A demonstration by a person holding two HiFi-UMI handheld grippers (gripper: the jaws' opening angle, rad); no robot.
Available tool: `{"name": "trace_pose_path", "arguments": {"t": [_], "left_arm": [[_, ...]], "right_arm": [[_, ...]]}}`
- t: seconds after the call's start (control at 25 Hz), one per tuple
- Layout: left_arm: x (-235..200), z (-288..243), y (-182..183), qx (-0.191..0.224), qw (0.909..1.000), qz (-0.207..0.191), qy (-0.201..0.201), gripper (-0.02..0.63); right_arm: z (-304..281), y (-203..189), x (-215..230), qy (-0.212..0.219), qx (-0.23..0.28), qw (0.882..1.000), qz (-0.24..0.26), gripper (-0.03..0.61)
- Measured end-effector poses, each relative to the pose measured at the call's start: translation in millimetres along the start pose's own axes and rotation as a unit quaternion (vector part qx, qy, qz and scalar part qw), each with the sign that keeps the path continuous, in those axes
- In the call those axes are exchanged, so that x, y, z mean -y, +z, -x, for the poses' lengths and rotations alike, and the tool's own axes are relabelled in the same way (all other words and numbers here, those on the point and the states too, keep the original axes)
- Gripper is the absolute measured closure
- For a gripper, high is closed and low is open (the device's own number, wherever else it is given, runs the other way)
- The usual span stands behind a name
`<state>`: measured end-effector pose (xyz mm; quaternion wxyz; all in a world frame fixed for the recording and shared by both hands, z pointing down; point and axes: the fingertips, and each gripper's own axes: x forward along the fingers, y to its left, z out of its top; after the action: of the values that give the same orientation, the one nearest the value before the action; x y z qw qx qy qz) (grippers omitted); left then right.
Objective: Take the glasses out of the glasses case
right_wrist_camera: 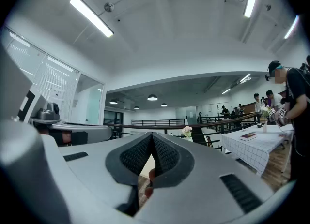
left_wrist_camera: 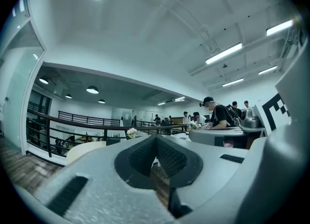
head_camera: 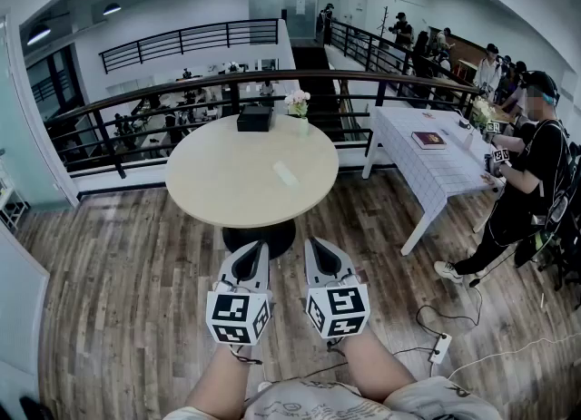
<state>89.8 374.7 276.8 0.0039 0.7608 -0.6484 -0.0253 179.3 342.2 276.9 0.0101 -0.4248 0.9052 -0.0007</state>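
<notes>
A round beige table (head_camera: 227,187) stands ahead of me on the wood floor. A small pale flat object (head_camera: 286,173) lies near its middle; I cannot tell if it is the glasses case. At the far edge of the table sit a black box (head_camera: 254,118) and a small vase of flowers (head_camera: 298,102). My left gripper (head_camera: 255,248) and right gripper (head_camera: 314,244) are held side by side, level, short of the table's near edge. Both are shut with nothing between the pads: left gripper (left_wrist_camera: 156,138), right gripper (right_wrist_camera: 153,135). The flowers (right_wrist_camera: 187,131) show beyond the right gripper's tips.
A white-clothed rectangular table (head_camera: 427,173) with a dark red book (head_camera: 428,140) stands at the right, and a person in black (head_camera: 531,169) works beside it. A dark railing (head_camera: 136,101) runs behind the round table. A power strip (head_camera: 441,347) and cables lie on the floor at the right.
</notes>
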Motion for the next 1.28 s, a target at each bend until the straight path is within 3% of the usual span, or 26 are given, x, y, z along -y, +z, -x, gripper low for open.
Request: {"name": "trace_pose_path", "arguments": {"t": [0.88,1.28], "left_arm": [[-69.7,23.0,-28.1,-0.015,0.9985,0.028,-0.045,0.604],[-90.5,-3.8,-35.1,-0.018,0.9981,0.031,-0.05,0.604]], "right_arm": [[-31.9,-25.0,-75.6,-0.003,-0.008,1.0,-0.009,0.565],[-66.3,-38.9,-47.1,-0.034,-0.001,0.999,-0.039,0.565]]}}
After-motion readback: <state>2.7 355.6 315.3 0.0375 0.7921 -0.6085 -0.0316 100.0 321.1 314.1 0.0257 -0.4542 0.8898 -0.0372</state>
